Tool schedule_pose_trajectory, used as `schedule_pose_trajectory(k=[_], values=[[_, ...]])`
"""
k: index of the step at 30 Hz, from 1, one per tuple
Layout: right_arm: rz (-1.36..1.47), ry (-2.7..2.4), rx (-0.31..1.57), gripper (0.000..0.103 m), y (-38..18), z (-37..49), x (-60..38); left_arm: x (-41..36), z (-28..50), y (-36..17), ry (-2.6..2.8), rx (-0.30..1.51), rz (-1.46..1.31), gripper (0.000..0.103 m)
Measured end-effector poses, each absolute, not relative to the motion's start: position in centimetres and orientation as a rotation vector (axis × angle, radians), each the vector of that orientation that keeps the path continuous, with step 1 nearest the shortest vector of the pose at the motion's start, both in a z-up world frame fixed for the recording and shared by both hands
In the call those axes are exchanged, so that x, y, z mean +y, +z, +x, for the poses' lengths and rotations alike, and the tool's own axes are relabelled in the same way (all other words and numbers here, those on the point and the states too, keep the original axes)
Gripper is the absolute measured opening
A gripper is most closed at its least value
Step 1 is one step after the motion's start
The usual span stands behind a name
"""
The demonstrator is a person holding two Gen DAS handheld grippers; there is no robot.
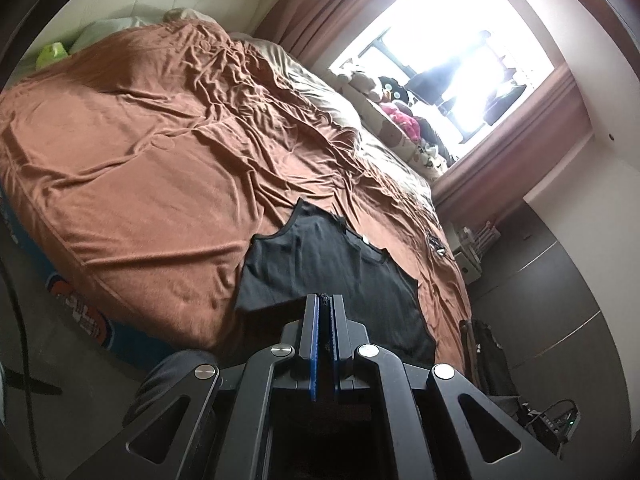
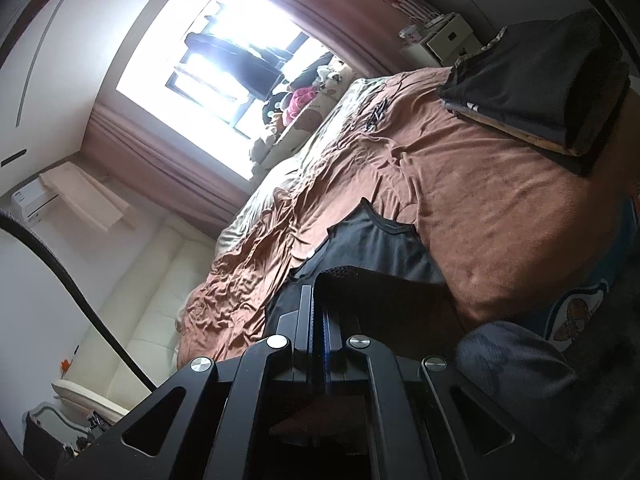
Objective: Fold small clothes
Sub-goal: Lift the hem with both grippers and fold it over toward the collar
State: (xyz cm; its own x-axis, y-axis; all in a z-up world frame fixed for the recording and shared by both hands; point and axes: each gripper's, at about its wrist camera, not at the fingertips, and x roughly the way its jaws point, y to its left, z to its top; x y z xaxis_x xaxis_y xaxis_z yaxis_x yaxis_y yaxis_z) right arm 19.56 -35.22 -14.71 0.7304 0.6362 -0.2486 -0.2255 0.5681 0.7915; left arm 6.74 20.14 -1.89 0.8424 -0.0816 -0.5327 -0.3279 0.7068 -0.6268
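- Left gripper [image 1: 325,300]: jaws pressed together, a sliver of dark cloth pinched between the blue pads at the tips — that's the near hem of the black tank top [image 1: 320,256].
- Right gripper [image 2: 318,294]: jaws clamped too, a dark mesh-edged fold of the same black tank top [image 2: 372,236] draped over the right finger.
- The tank top lies at the near edge of the bed, neckline and armholes pointing away from the grippers, hem end lifted at both tips.
- Under it, a rumpled brown blanket [image 1: 160,152] covers the bed.
- In the right wrist view, a stack of folded dark clothes [image 2: 536,80] sits on the blanket, well apart from the tank top.
- Beyond, stuffed toys [image 1: 392,100] line the sill of a bright window [image 1: 452,48] with pink curtains [image 1: 328,4].
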Motion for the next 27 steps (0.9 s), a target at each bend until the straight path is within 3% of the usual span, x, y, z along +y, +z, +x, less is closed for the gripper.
schedule_pose_trajectory(k=[27], values=[[0.776, 0.453, 0.693, 0.000, -12.2, 38.6, -25.3, 25.9, 23.3, -6.2, 0.268, 0.715, -0.795, 0.004]])
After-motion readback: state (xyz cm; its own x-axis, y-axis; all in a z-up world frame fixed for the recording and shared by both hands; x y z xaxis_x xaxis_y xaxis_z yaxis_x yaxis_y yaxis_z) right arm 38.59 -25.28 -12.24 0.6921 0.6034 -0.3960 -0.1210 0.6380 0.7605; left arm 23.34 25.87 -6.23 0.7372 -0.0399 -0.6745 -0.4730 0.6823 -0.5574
